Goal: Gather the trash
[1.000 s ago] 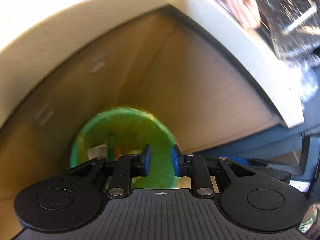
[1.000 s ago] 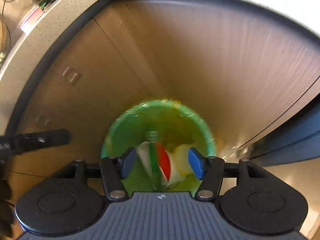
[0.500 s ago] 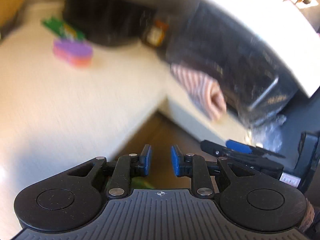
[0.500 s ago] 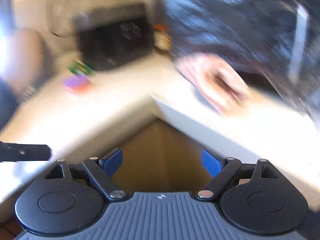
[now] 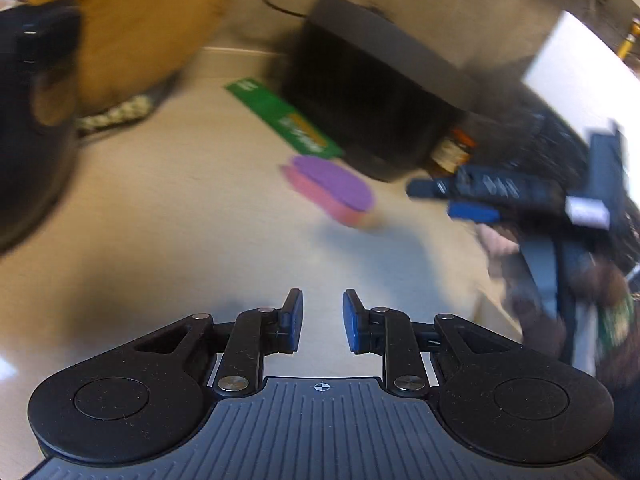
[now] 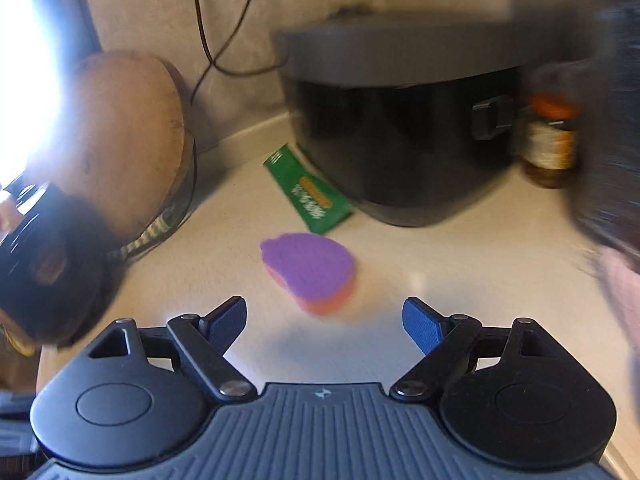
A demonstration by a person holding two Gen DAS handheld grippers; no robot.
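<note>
A green wrapper [image 6: 307, 194] lies flat on the beige counter [image 6: 460, 280] beside a black cooker; it also shows in the left wrist view [image 5: 286, 120]. A purple and pink sponge [image 6: 310, 270] lies just in front of it, also seen in the left wrist view [image 5: 332, 188]. My right gripper [image 6: 324, 322] is wide open and empty, just short of the sponge. My left gripper [image 5: 322, 320] hovers over bare counter with a narrow gap between its pads, holding nothing. The right gripper also shows at the right of the left wrist view [image 5: 480, 200].
A black cooker [image 6: 400, 120] stands at the back. A jar with an orange lid [image 6: 550, 140] stands to its right. A round wooden board [image 6: 128, 136] leans on the wall at the left, with a cable behind. A dark blurred object fills the right edge.
Both grippers rose from the green bin below the counter to the countertop. The right gripper, shut on a wrapper a second ago, is now open and empty.
</note>
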